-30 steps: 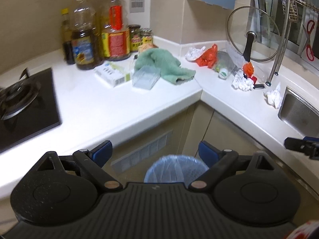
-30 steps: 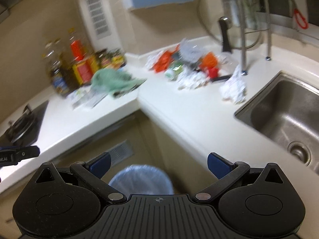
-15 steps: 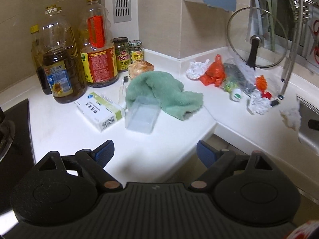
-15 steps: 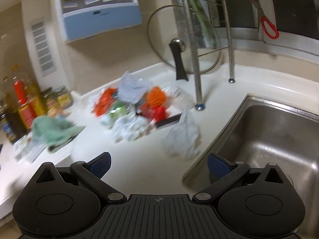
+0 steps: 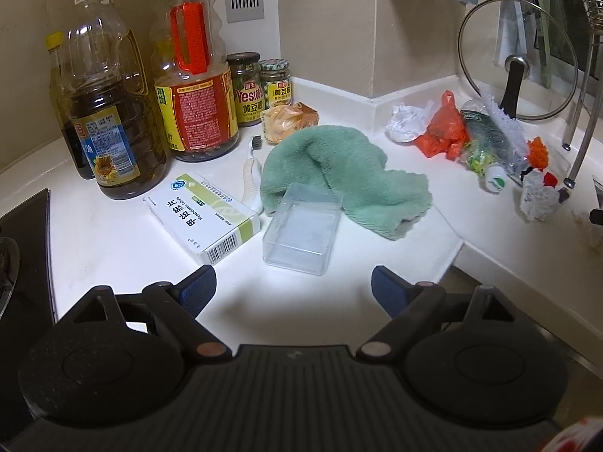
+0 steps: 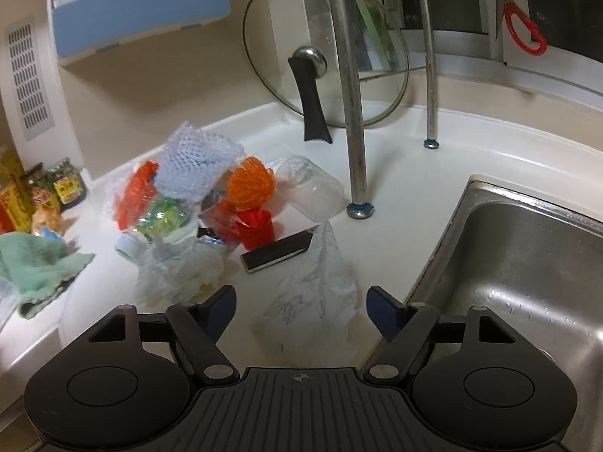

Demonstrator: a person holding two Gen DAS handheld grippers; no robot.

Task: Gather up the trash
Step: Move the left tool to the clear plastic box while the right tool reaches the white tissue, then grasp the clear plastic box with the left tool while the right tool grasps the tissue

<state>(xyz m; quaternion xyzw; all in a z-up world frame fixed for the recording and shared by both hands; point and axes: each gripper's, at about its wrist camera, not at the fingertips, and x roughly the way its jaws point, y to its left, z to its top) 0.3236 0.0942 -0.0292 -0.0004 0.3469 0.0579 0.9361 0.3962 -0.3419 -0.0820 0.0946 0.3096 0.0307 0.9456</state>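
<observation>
Right gripper (image 6: 301,307) closing around crumpled white tissue wad (image 6: 312,297), pads not touching yet. Looks light, soft, compressible; pinch its bulky middle. Left gripper (image 5: 294,288) open, empty.

A green towel (image 5: 339,173), orange netting (image 6: 249,182), a red cup (image 6: 256,228), and seemingly white crumpled plastic (image 6: 312,293).

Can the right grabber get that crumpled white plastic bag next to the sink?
Probably yes. The white plastic bag lies right between the right gripper's closing jaws, not yet squeezed, with nothing in between.
</observation>
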